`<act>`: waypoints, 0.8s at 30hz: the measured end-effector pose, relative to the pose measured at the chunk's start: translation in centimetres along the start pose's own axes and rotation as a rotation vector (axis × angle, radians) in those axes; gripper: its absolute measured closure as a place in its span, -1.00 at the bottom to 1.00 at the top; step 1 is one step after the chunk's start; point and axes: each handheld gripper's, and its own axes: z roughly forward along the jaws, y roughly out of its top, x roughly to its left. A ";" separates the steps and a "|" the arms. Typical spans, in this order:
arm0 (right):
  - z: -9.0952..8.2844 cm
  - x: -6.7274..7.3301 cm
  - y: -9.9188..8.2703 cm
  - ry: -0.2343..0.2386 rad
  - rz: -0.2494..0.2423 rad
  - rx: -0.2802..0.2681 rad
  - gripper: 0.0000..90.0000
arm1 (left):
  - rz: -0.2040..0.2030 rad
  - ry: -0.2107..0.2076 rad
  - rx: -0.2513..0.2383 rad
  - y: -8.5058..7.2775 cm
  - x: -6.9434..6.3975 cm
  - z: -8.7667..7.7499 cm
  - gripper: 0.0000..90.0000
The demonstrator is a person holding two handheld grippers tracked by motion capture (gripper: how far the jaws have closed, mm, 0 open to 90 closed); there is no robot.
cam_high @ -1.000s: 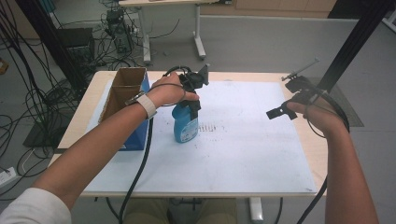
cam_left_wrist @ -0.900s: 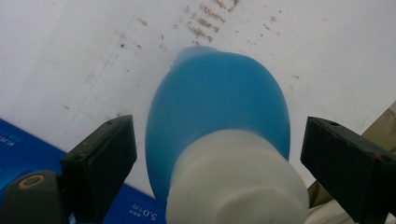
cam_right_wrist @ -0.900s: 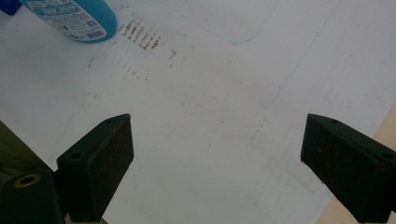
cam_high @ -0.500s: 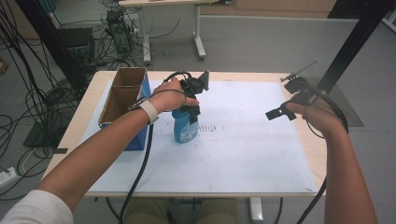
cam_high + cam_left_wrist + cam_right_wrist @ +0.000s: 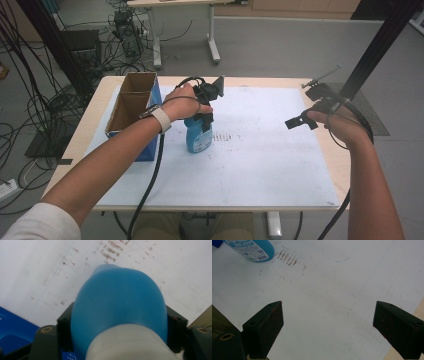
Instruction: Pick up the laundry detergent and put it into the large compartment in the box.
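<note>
A blue bottle (image 5: pixel 198 137) with a white top stands upright on the white sheet, just right of the box. My left gripper (image 5: pixel 204 119) comes down on it from above. In the left gripper view the bottle (image 5: pixel 117 297) sits between the jaws, and both pads (image 5: pixel 65 323) press on its sides. These jaws have just been closing with the bottle between them. My right gripper (image 5: pixel 306 106) hovers above the right side of the table, open and holding nothing. In the right gripper view its gap (image 5: pixel 328 322) frames bare sheet, with the bottle's base (image 5: pixel 252 248) at the top left.
An open cardboard box (image 5: pixel 131 107) with blue sides stands at the table's left, close to the bottle. A white sheet (image 5: pixel 260 170) with brown scuff marks (image 5: pixel 225 137) covers most of the wooden table (image 5: pixel 95 120). Cables trail from both grippers.
The left gripper's jaws have closed in onto the blue bottle, and the hand has shifted only slightly. The right hand and gripper have stayed in place.
</note>
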 end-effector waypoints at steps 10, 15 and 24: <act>0.0 0.0 -0.1 0.000 0.001 -0.004 -0.79 | -0.004 0.041 -0.003 -0.1 -0.7 0.0 -0.14; 0.0 0.1 0.0 0.001 -0.002 -0.005 -0.79 | -0.012 0.046 -0.003 0.0 -0.8 0.0 -0.14; 0.2 0.1 0.2 0.001 -0.003 -0.003 -0.79 | -0.015 0.047 -0.006 -0.1 -0.8 0.0 -0.14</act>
